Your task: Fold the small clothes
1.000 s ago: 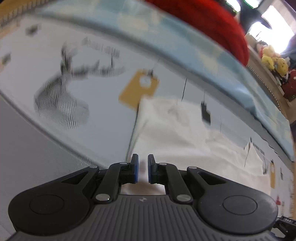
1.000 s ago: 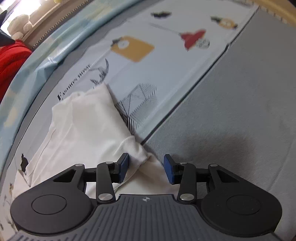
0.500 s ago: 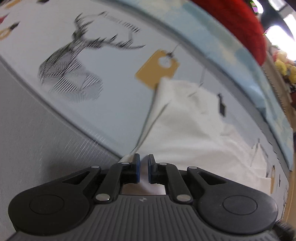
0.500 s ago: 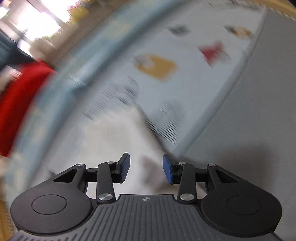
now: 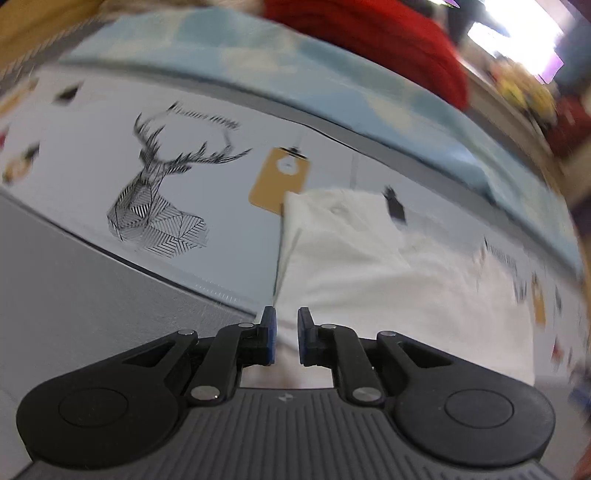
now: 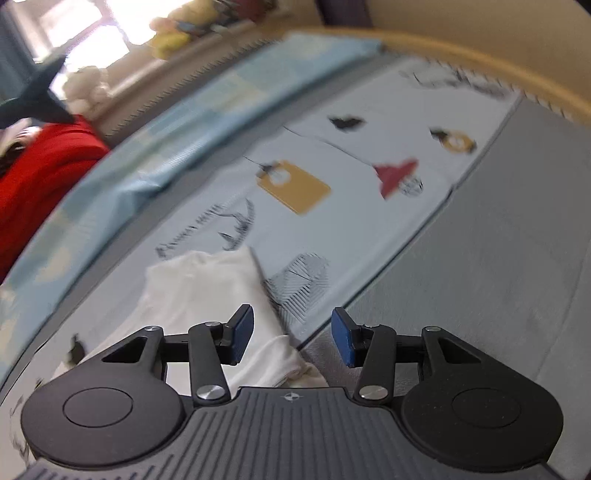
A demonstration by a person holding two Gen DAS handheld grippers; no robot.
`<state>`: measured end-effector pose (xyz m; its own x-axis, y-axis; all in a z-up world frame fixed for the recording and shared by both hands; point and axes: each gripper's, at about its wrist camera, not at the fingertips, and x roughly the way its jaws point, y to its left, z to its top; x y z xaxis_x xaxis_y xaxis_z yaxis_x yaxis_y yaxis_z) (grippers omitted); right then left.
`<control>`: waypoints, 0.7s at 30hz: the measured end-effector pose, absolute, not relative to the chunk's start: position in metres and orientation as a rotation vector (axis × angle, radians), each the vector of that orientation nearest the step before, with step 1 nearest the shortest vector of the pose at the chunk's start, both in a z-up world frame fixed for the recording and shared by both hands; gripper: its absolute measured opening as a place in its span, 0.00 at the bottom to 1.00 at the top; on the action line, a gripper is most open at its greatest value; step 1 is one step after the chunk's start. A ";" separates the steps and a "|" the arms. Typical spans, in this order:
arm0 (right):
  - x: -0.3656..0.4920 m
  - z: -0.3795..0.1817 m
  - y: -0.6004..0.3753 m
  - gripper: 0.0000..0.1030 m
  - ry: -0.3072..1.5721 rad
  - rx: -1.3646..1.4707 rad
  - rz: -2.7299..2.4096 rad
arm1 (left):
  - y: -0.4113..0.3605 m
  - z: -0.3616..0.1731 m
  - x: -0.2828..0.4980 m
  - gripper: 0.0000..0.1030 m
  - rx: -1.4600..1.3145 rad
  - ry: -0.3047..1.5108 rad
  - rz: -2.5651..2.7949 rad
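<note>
White garment (image 5: 369, 266) flat on printed mat (image 5: 92, 155)

soft white cotton-looking garment (image 5: 369, 280) a bit creased, smooth printed play mat (image 5: 221, 229) with a slight sheen, grey mat section (image 6: 498, 266) finely textured and matt, fuzzy red blanket (image 5: 373, 40), matt black plastic gripper arms with shiny metal rivets, blue rubbery pads (image 6: 341, 341)

1. A printed play mat (image 5: 92, 122) covers the floor, showing a line-drawn deer head (image 5: 155, 199) and a yellow tag (image 6: 295, 186).
2. Grey mat panels (image 6: 498, 266) adjoin it.
3. A pale blue blanket (image 5: 258, 62) borders the far edge, beside red fabric (image 6: 33, 173).
4. Bright window light (image 6: 81, 22) glares behind blurred plush toys (image 6: 170, 33).
</note>
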<state>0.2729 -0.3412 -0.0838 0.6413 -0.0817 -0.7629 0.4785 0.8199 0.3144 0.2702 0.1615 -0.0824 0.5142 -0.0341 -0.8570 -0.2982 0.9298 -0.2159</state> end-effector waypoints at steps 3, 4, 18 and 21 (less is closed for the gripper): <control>0.253 -0.052 -0.338 0.47 0.809 0.481 -0.209 | 0.150 -0.059 0.242 0.12 -0.248 1.011 0.099; 0.244 -0.039 -0.340 0.47 0.797 0.464 -0.168 | 0.148 -0.049 0.230 0.12 -0.232 0.993 0.077; 0.063 -0.082 -0.400 0.48 0.940 0.389 -0.070 | 0.157 -0.121 0.058 0.15 -0.358 1.163 -0.048; 0.054 -0.116 -0.411 0.48 1.044 0.421 -0.090 | 0.153 -0.140 0.051 0.15 -0.311 1.201 -0.040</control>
<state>0.0542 -0.4114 -0.1156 0.5068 0.1252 -0.8529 0.2694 0.9168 0.2947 0.0508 0.1529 -0.1400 0.3662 -0.1945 -0.9100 -0.1335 0.9568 -0.2582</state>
